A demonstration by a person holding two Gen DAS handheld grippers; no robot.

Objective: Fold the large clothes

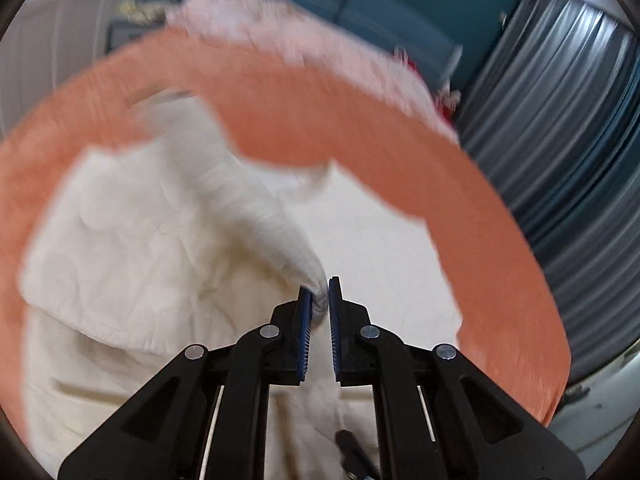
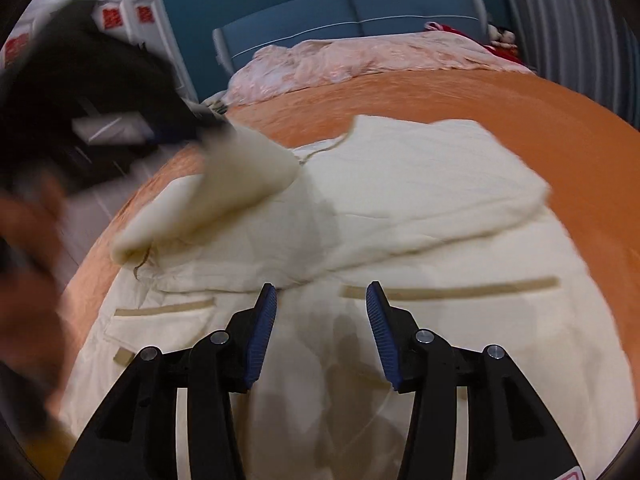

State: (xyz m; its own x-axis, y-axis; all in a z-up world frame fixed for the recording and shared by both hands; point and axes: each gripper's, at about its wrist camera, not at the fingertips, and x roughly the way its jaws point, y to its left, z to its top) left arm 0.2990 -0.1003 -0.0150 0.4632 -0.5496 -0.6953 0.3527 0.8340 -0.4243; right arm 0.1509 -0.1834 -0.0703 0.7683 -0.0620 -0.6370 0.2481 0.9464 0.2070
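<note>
Two handheld grippers work a cream jacket (image 2: 400, 216) spread across an orange bedsheet (image 2: 520, 104). The left gripper (image 1: 320, 300) has its blue pads pressed together on the bunched end of a sleeve (image 1: 256, 200), which rises off the garment's body in a taut cone. The right gripper (image 2: 320, 308) hovers just above the jacket's lower half, between two tan-trimmed pockets (image 2: 452, 286), jaws spread and holding nothing.

The pinch looks slight: only a small wad of cloth sits between the pads, and a quick swing, which the blur suggests is under way, could pull it free and drop the sleeve short of its fold. Dragging the sleeve across with nothing pinning the body may also shift the whole jacket and spoil the folds already laid.

The right wrist view alone shows the other sleeve lying folded across the chest, the pockets, a rumpled pink quilt (image 2: 360, 60) near the blue headboard (image 2: 348, 8), and the left tool seen from outside. Only the left wrist view shows the grip on the cloth itself, along with grey curtains (image 1: 560, 120).
</note>
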